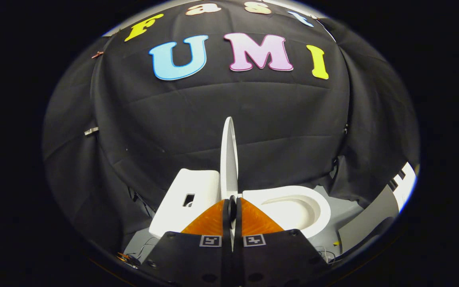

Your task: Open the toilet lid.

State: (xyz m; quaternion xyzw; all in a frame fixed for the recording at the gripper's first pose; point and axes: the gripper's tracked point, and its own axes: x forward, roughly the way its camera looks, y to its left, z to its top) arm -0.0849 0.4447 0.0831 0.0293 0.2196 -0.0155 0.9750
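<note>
**One toilet, lid raised and held**

We list, from left to right:

1. White tank (pixel 185 201) of the toilet, a boxy block with a small rectangular opening in its face, just left of our fingers.
2. Toilet lid (pixel 228 155), white, standing upright and seen edge-on, rising straight above the fingertips between tank and bowl.
3. Our gripper (pixel 232 209), fingers drawn almost together, both pressing on the lid's lower edge from either side.
4. White bowl (pixel 293 209), its oval rim uncovered, just right of the fingers.
5. Grey floor panel (pixel 343 223) under the toilet, with a grey board (pixel 369 217) leaning at the far right.

Black cloth (pixel 229 115) hangs behind everything.
</note>
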